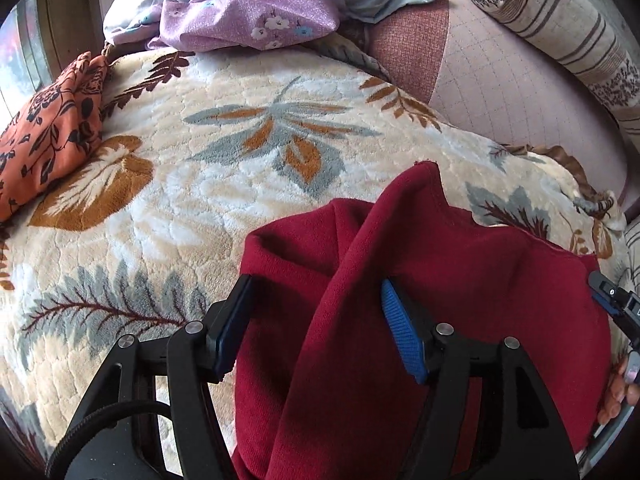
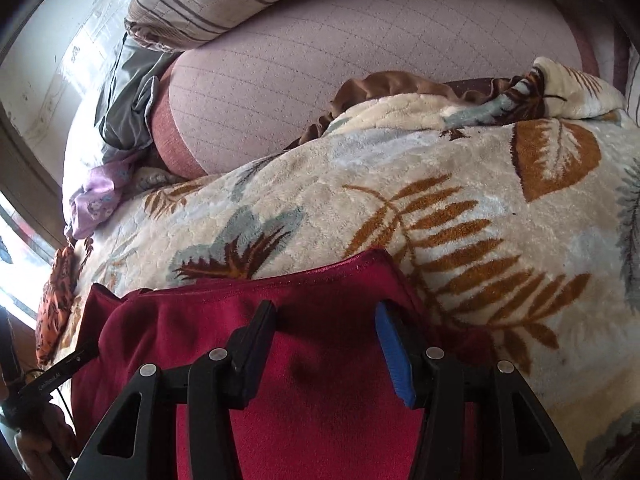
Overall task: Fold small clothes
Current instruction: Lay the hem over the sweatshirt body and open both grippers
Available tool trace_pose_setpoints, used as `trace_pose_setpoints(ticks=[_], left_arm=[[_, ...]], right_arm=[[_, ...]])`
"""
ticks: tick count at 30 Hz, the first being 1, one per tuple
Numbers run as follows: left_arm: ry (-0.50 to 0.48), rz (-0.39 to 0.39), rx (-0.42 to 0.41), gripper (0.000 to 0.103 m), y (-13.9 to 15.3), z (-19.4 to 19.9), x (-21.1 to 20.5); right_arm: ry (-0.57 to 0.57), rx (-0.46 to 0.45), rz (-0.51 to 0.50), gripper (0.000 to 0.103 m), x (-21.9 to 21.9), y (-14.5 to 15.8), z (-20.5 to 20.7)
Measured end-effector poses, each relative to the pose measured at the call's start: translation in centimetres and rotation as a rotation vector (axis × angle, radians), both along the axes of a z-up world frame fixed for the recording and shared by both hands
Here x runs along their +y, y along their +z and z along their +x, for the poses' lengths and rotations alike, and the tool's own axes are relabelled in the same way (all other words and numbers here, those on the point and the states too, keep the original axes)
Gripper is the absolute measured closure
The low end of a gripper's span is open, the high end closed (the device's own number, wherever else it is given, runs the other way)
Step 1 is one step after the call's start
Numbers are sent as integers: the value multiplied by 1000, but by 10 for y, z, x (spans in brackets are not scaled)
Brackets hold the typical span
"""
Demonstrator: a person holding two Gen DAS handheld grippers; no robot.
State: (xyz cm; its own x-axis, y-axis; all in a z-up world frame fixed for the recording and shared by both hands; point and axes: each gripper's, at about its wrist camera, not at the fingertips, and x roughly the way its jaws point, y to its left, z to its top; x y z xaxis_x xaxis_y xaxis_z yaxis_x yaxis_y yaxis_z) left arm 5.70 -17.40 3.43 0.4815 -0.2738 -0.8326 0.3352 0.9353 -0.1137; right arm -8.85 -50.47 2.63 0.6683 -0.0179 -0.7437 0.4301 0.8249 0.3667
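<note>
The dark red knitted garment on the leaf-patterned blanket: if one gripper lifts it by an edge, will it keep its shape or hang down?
The dark red knitted garment will probably hang limp: it already drapes in soft folds between the open left gripper fingers. It looks thick, so perhaps rather heavy. The plush leaf-patterned blanket may drag on it.

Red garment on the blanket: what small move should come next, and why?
Probably close the left gripper on the raised ridge of the red garment between its open jaws. The right gripper hovers open too, so nothing is held, and the cloth lies bunched on the leaf-print blanket.
</note>
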Motion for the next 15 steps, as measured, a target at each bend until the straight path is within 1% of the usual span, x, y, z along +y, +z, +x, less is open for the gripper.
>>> trace_pose_setpoints(ticks=[2,3,4,5,7,10,12,14,15], left_arm=[[3,-11,-3,37,9,-10,9],[0,-16,-7,37,14,-17,15],[-3,-17,-12,37,19,-25,21],[1,-14,-15,37,24,-33,27],[22,-2,-19,37,30,-50,43],[47,26,-1,37,28,-76,62],[67,29,14,37,23,-91,72],[99,7,37,37,15,-101,81],[115,-13,48,37,10,-103,84]], right_arm=[[16,-24,35,52,8,12,-12],[38,-37,45,50,14,18,-18],[66,-41,40,46,22,23,-24],[97,-41,24,45,33,28,-27],[172,-45,-12,45,58,36,-30],[268,-64,-23,45,95,43,-22],[323,-78,-21,47,121,44,-9],[365,-75,-26,57,145,43,8],[383,-70,-22,58,158,42,19]])
